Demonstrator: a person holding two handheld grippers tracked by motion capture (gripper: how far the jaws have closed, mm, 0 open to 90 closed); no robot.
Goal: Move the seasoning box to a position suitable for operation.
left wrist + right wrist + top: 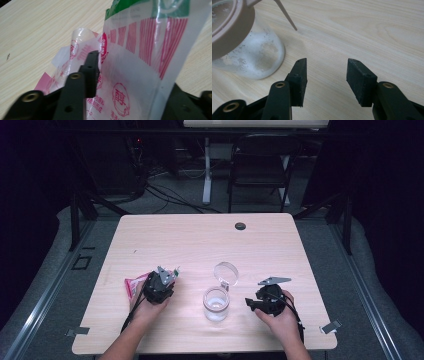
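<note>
A clear plastic bag (pixel 140 62) printed with red stripes, red characters and a green top stands between the jaws of my left gripper (pixel 135 75). The left jaw lies against the bag; the bag hides most of the right jaw. In the high view the left gripper (pixel 160 282) sits at the table's front left with the bag (pixel 134 285) sticking out to its left. A glass jar (pixel 216 306) holding white powder stands at the front middle, its hinged lid (pixel 226 271) flipped open. My right gripper (pixel 327 62) is open over bare wood just right of the jar (pixel 257 57).
The light wooden table (pixel 200 240) has a black round cap (pixel 240 226) near its far edge. Metal clips (pixel 77 331) (pixel 331 326) stick out at the front corners. A folding chair (pixel 260 165) and cables stand on the floor beyond the table.
</note>
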